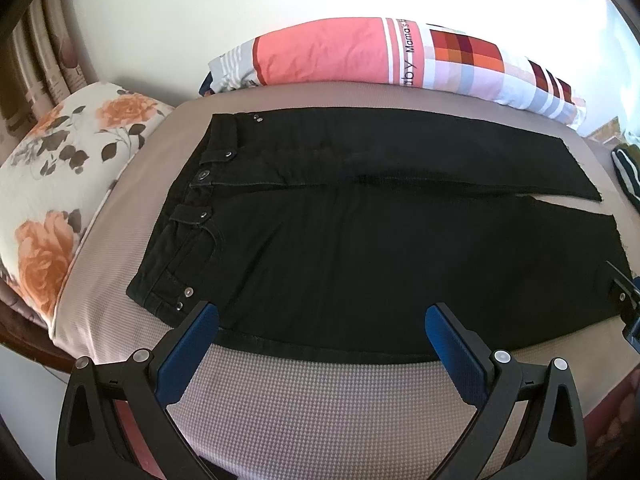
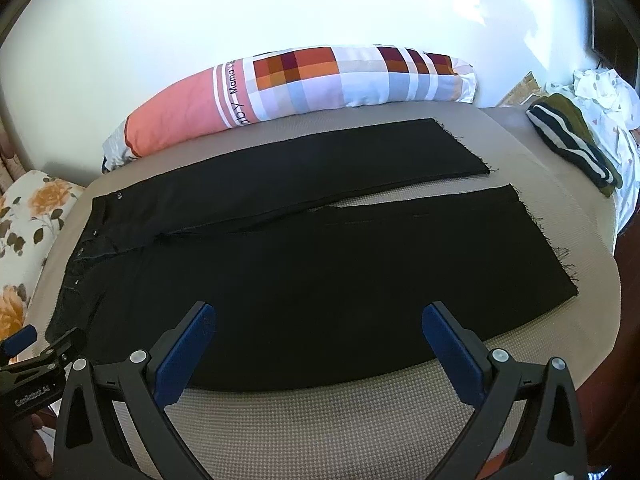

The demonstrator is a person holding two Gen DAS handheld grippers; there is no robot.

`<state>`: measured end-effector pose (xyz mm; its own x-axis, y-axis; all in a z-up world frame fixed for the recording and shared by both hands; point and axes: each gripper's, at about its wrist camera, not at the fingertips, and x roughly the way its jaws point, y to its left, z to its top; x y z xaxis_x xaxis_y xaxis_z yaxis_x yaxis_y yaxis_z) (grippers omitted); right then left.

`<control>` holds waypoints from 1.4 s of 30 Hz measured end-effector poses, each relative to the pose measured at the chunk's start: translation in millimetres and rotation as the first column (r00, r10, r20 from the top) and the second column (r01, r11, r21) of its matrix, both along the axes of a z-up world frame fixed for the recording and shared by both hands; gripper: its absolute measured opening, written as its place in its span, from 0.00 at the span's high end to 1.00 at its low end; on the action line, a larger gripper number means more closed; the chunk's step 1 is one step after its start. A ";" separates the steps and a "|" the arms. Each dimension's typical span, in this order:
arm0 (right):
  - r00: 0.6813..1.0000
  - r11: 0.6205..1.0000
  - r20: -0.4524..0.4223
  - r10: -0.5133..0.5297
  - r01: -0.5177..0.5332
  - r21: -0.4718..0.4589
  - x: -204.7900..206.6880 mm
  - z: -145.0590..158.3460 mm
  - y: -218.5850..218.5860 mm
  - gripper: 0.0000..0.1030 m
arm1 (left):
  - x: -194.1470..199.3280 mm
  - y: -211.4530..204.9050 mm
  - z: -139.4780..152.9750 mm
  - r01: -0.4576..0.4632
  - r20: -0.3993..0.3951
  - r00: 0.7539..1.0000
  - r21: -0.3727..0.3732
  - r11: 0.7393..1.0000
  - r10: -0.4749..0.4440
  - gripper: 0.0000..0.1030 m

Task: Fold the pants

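Black pants (image 1: 360,248) lie flat, waistband left (legs right); both grippers' jaws apart.

Bright daylight, blown-out wall (image 2: 200,12), sharp focus, heavy fisheye edge distortion

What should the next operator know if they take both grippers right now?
Left hand-held gripper: open, empty, at the near edge of the black pants, toward the waistband end.
Right hand-held gripper: open, empty, at the near edge toward the frayed hems.
Pants lie flat, front up, on the tan bed cover; waistband on the left, legs spread slightly apart on the right.
Done: pants laid out flat. No fold made yet.
Left: every fold. A likely start is gripping the near edge and bringing the near leg over the far leg.
A striped garment lies past the hems, apart from the pants.
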<state>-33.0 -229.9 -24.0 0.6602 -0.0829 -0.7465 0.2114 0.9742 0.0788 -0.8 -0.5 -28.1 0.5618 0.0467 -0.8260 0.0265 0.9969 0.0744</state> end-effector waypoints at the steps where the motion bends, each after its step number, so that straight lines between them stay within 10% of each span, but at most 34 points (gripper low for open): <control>1: 1.000 1.000 -0.003 -0.007 0.007 -0.015 -0.2 -0.8 0.8 0.00 | 0.0 -0.2 0.0 0.001 -0.001 1.000 -0.001 1.000 -0.001 0.01; 42: 0.999 0.999 -0.005 0.041 -0.041 -0.033 0.0 -2.4 10.7 0.00 | 1.5 -4.8 -9.9 0.023 -0.025 0.999 0.002 1.000 -0.023 0.01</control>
<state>-33.0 -219.2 -26.3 0.6605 -0.0808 -0.7465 0.1715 0.9841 0.0453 0.6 -5.2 -38.0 0.5420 0.0357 -0.8396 0.0511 0.9958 0.0753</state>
